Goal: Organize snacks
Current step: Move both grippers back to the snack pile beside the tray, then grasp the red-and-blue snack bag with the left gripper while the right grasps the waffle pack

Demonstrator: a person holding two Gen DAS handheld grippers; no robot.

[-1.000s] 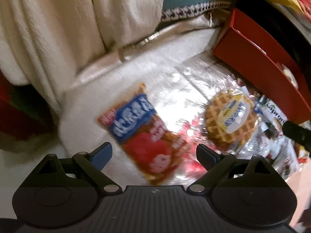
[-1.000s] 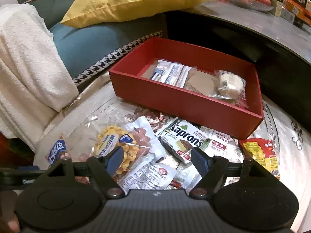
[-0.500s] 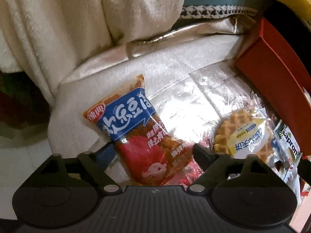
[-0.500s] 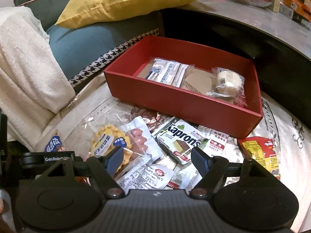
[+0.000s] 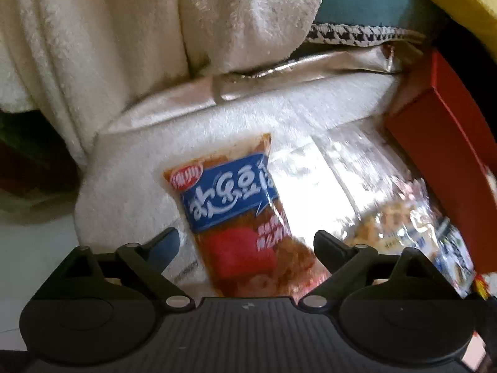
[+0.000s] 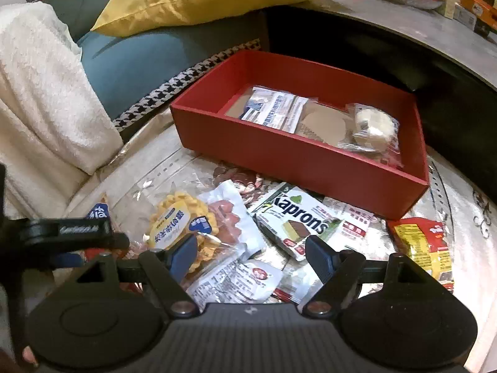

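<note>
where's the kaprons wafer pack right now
In the right wrist view the Kaprons pack lies on the shiny table cover just in front of the red box, right of the waffle packet, ahead of the open right gripper.

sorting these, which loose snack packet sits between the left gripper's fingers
The orange packet with the blue banner, framed by the open left gripper; the waffle pack lies off to its right.

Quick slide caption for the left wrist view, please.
Open left gripper straddles a blue-and-red snack packet on the white cloth, red box at right.

left gripper (image 5: 245,244) spread wide, orange-and-blue snack packet (image 5: 239,214) between its fingers, red box (image 5: 447,168) at right
</note>
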